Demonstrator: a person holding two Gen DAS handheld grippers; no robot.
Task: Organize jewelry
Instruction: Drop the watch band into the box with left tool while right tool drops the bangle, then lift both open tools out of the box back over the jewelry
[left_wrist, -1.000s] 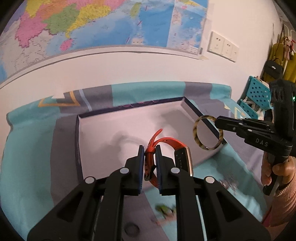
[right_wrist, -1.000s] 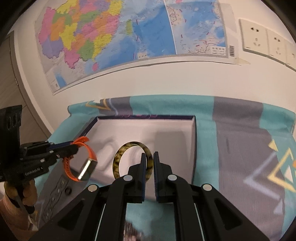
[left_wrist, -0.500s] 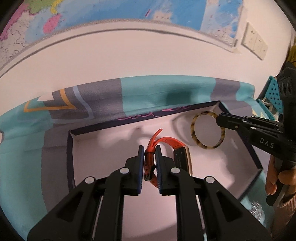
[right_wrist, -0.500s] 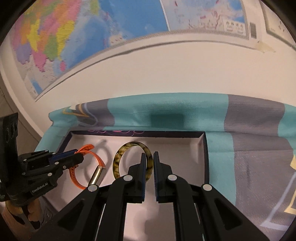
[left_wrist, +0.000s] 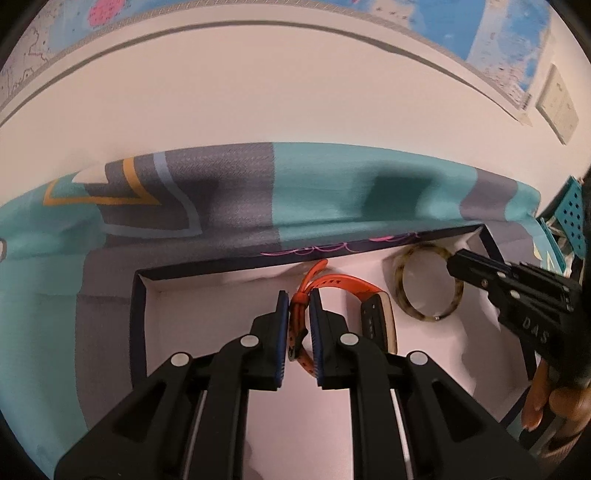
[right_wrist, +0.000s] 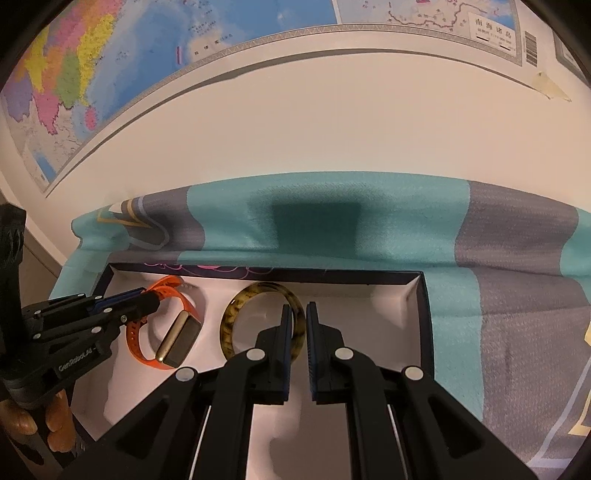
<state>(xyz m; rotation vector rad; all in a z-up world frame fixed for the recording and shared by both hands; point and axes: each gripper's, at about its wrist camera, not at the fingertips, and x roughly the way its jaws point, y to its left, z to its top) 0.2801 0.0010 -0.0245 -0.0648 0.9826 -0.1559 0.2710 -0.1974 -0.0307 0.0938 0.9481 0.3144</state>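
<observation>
Left wrist view: the left hand-held gripper (left_wrist: 298, 314) is clamped narrow on the orange watch (left_wrist: 334, 295) strap, low over the white box (left_wrist: 207, 275) floor; judged best to settle it down before letting go. Its band runs from 11 toward 4 o'clock, face at 3.

Right wrist view: the right hand-held gripper (right_wrist: 300, 323) pinches the tortoiseshell bangle (right_wrist: 243, 306), standing on edge at 11 o'clock, opening facing the camera; lower it gently beside the watch, not touching
</observation>
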